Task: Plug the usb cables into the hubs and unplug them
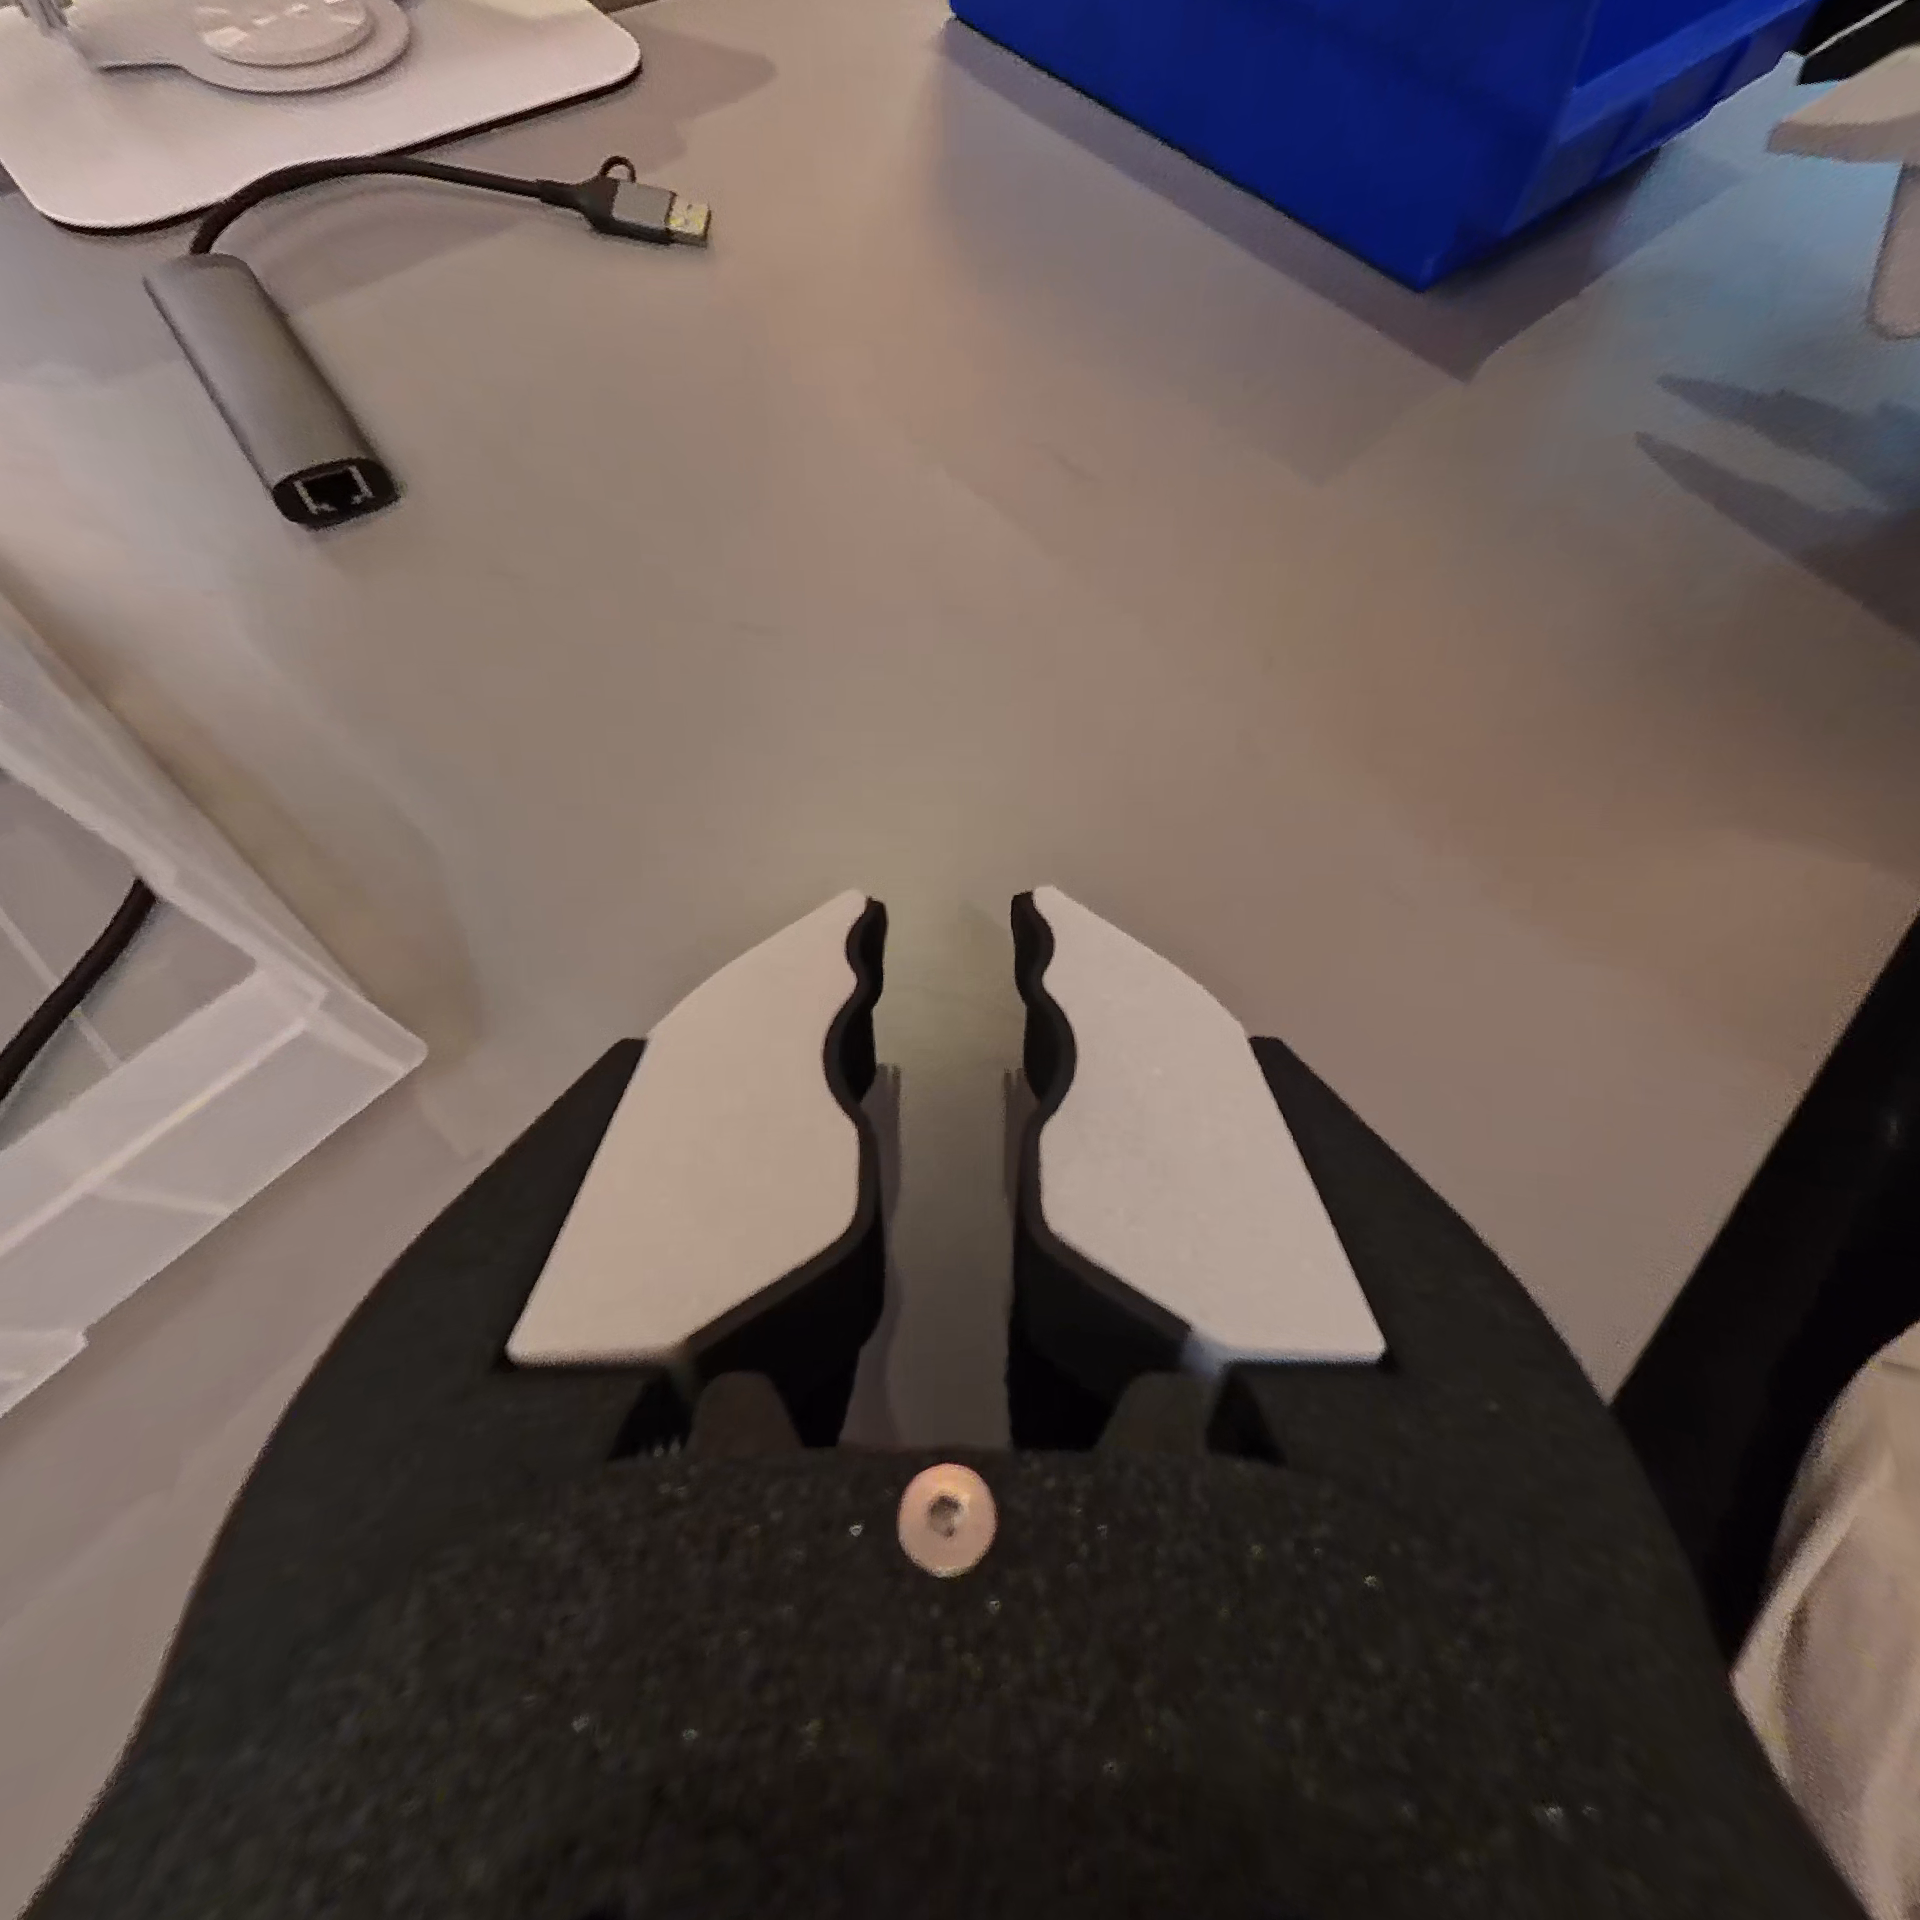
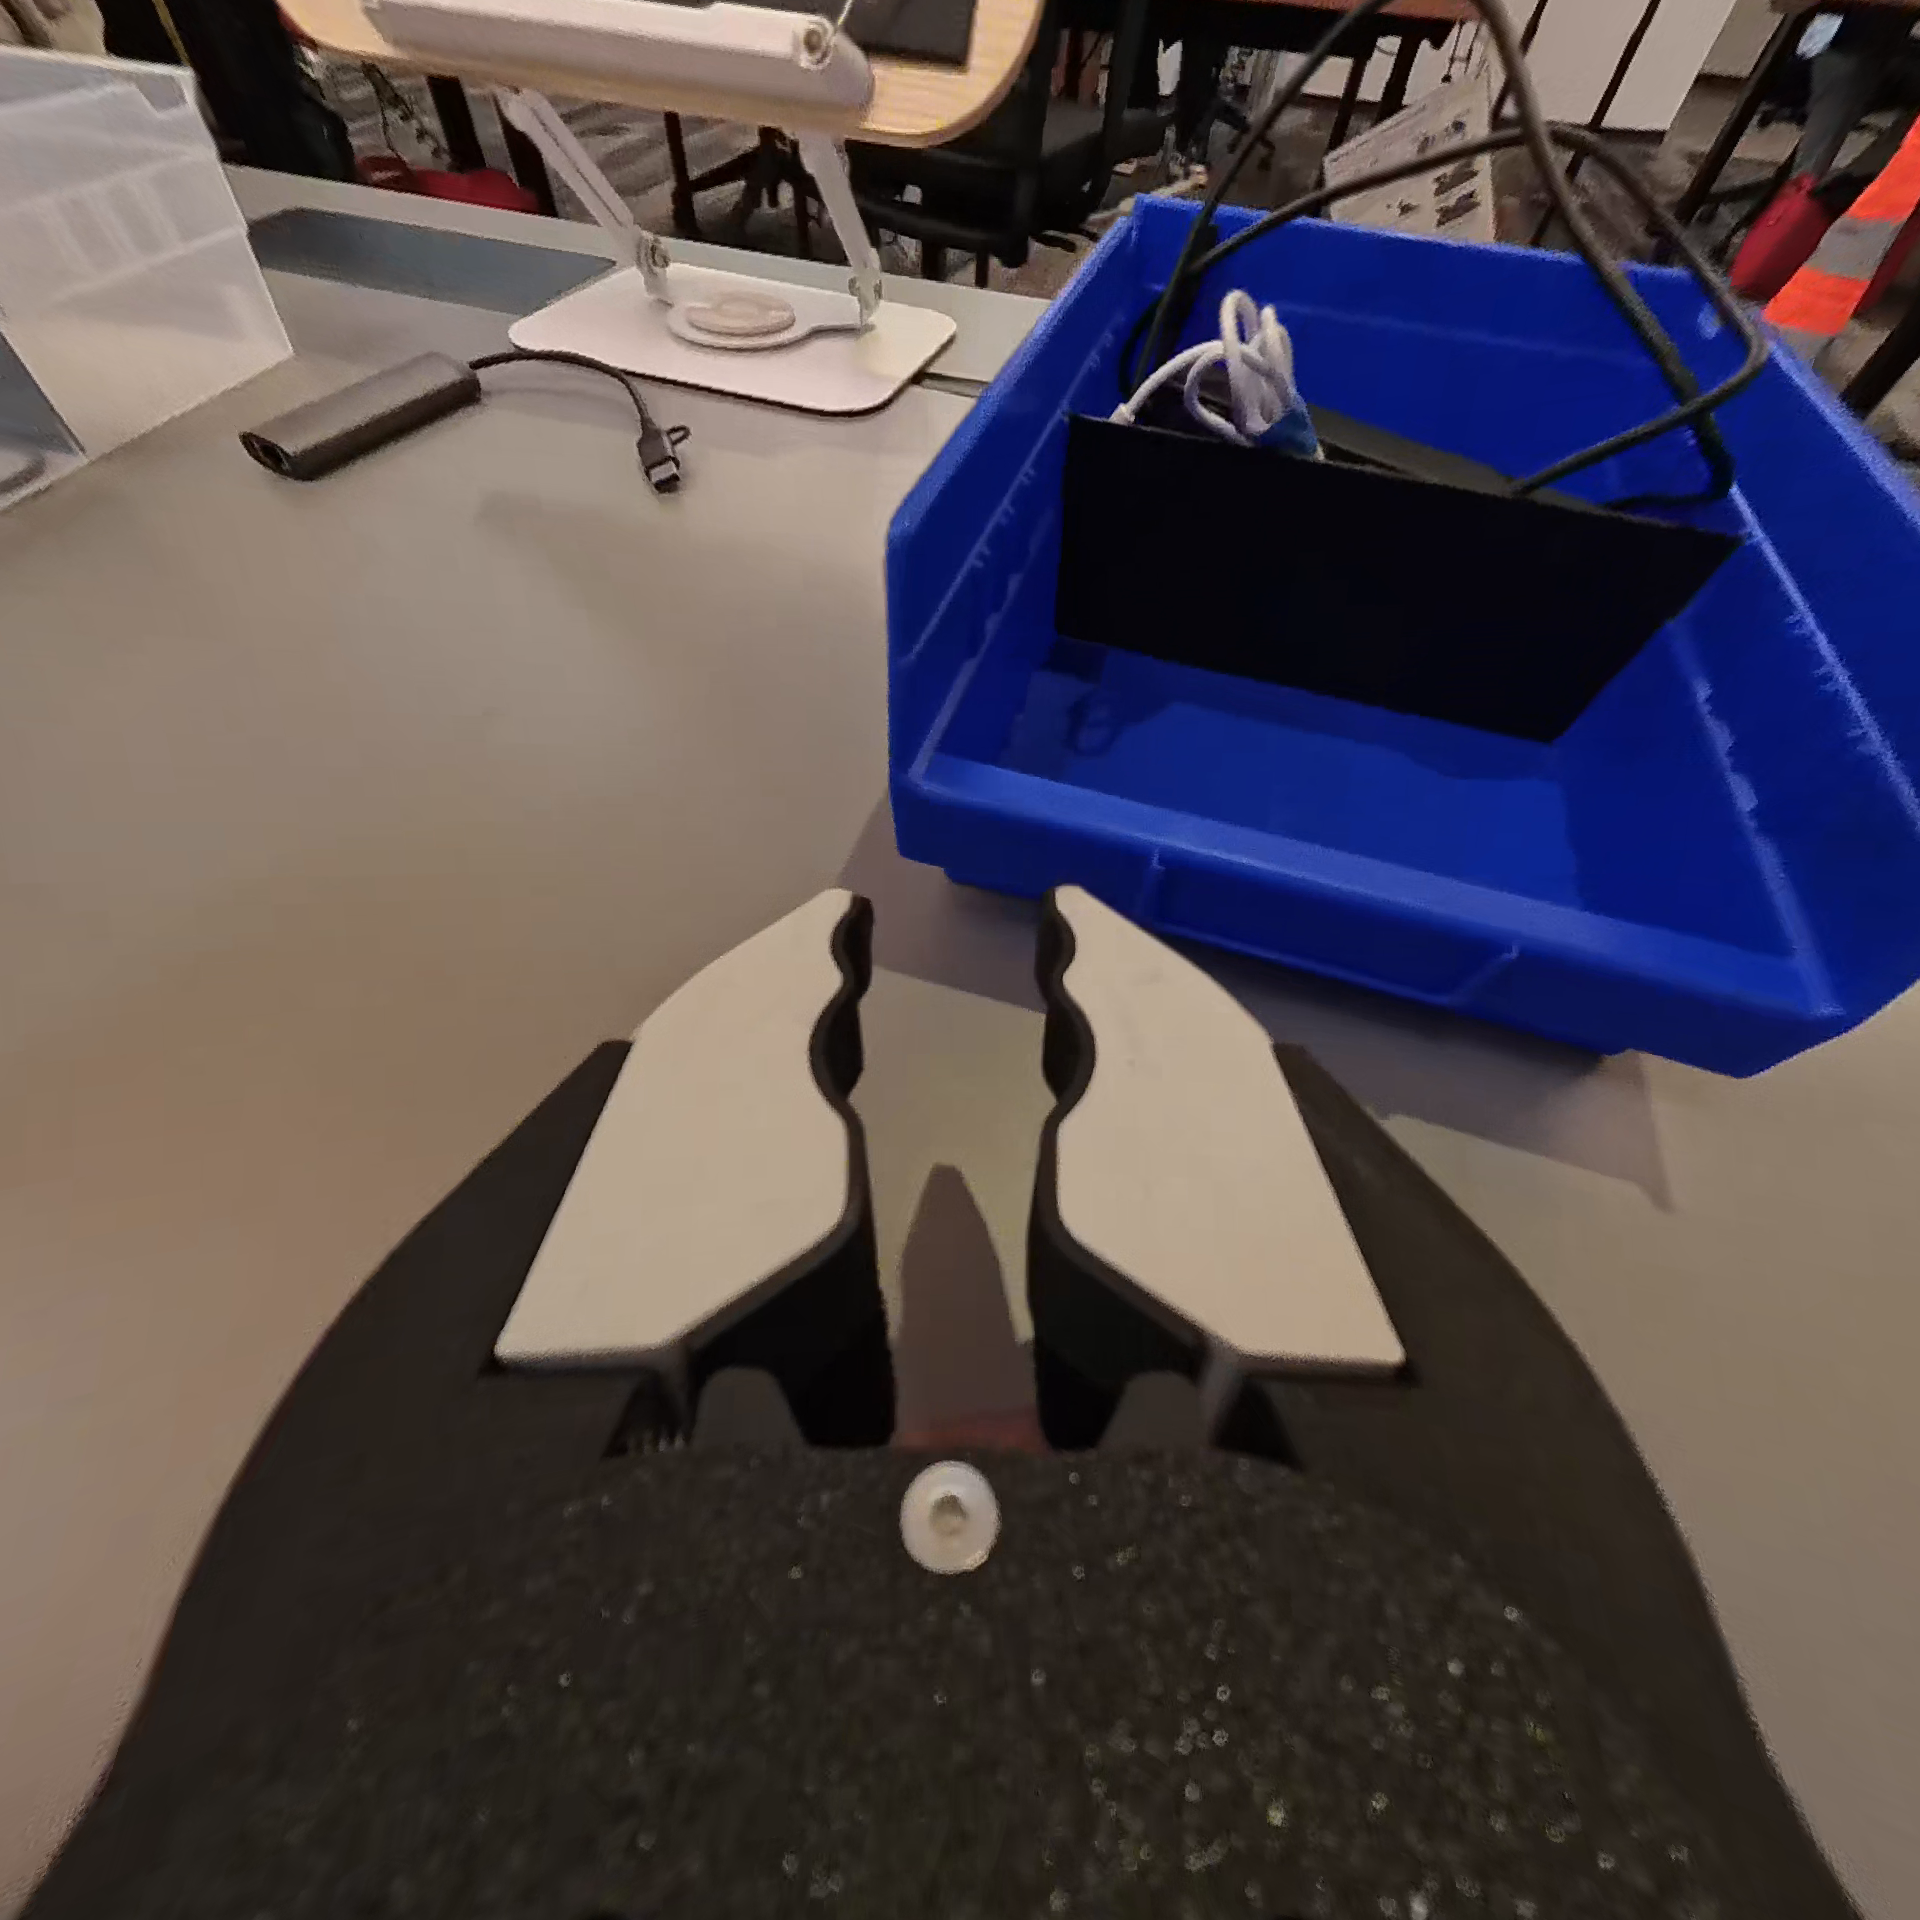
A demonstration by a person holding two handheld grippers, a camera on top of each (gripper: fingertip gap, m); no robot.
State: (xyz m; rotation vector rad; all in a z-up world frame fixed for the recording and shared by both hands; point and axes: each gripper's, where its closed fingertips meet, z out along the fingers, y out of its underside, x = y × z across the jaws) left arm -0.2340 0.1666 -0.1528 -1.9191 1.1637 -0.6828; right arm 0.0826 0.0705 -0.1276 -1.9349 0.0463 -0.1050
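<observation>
Both grippers empty. Left gripper (image 1: 948,914) hovers over bare tabletop (image 1: 1039,623), jaws parted by a narrow gap, nothing between them. Right gripper (image 2: 954,920) same: jaws apart, nothing held, tips just short of the blue bin (image 2: 1247,883).

Task items:
- Grey USB hub (image 1: 265,379) lies flat on the tabletop, far-left of the left gripper, well apart from it. Nothing plugged in.
- Hub's own pigtail cable (image 1: 416,179) loops from the far end and ends in a USB-A plug (image 1: 665,216), which lies loose on the tabletop.
- Loose cables sit in the bin behind a black divider (image 2: 1351,582): a white coiled cable (image 2: 1242,364) and black cables (image 2: 1621,260) rising over the rim.

Orientation, left wrist view: the hub's long axis runs diagonally, the near end with the square network-type port pointing towards the camera and slightly right, the cable end pointing away, next to the white stand base (image 1: 312,114). Plug tip points right, axis nearly level.

Step looks like the very start: fetch a cable, nothing mated yet. Suggested approach:
- Right gripper goes into the bin and takes a cable by the plug body, not the cord, so the plug stays rigid.
- Left gripper pins the hub across its short sides; it's light and will likely slide otherwise.
- Side ports aren't visible from here, so check the port face before aligning.
- Insert straight, no tilt.
</observation>
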